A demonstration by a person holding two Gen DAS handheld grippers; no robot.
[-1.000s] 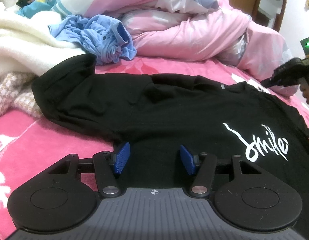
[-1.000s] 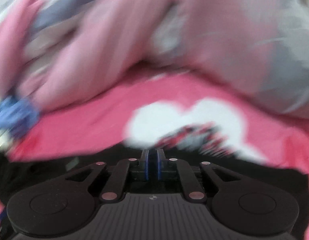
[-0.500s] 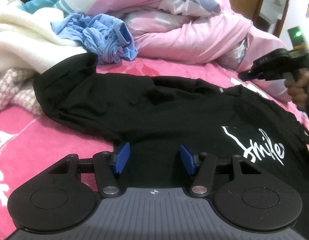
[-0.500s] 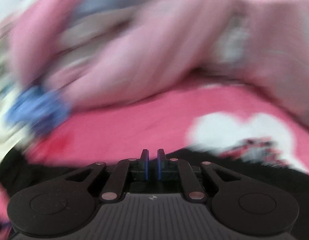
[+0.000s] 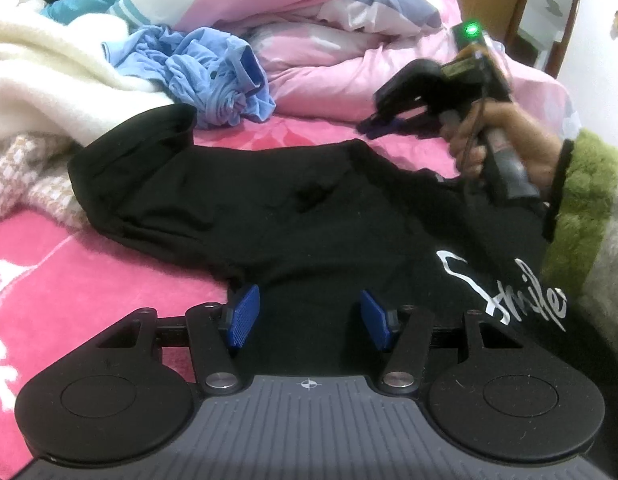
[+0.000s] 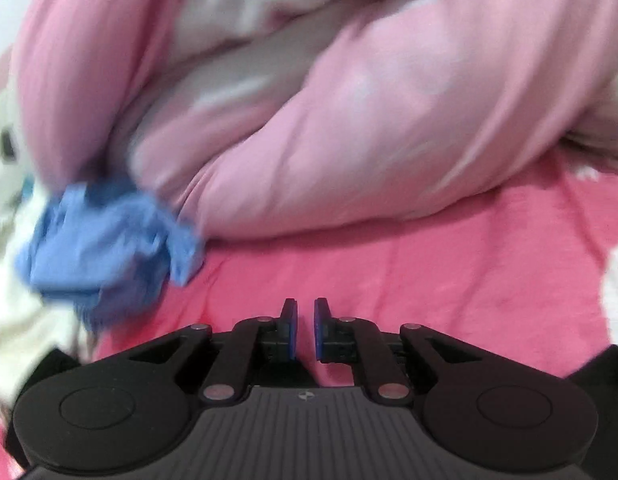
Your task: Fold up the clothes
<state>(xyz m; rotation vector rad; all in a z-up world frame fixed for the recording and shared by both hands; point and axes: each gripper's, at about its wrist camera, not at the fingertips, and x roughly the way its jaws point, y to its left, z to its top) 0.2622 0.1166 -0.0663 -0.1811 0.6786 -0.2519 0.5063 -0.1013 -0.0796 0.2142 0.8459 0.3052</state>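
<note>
A black T-shirt (image 5: pixel 309 208) with white "Smile" lettering lies spread on the pink bed sheet (image 5: pixel 89 280). My left gripper (image 5: pixel 307 316) hovers at its near edge, its blue pads wide apart over the fabric and not pressing it. My right gripper (image 5: pixel 379 126), held by a hand in a green fuzzy sleeve (image 5: pixel 581 200), hangs above the shirt's far edge near the collar. In the right wrist view that gripper (image 6: pixel 305 328) is shut to a thin slit with nothing in it, over bare sheet (image 6: pixel 429 272).
A crumpled blue garment (image 5: pixel 213 68) lies beyond the shirt's left sleeve, in the right wrist view (image 6: pixel 105 248) at the left. A bulky pink duvet (image 5: pixel 329 40) fills the back. A white blanket (image 5: pixel 37 68) is piled at the far left. Wooden furniture (image 5: pixel 549 8) stands behind.
The right gripper and its hand have swept leftward across the bed, now over the shirt's far edge; its view slid from the white heart print toward the blue garment. The left gripper stayed put.
</note>
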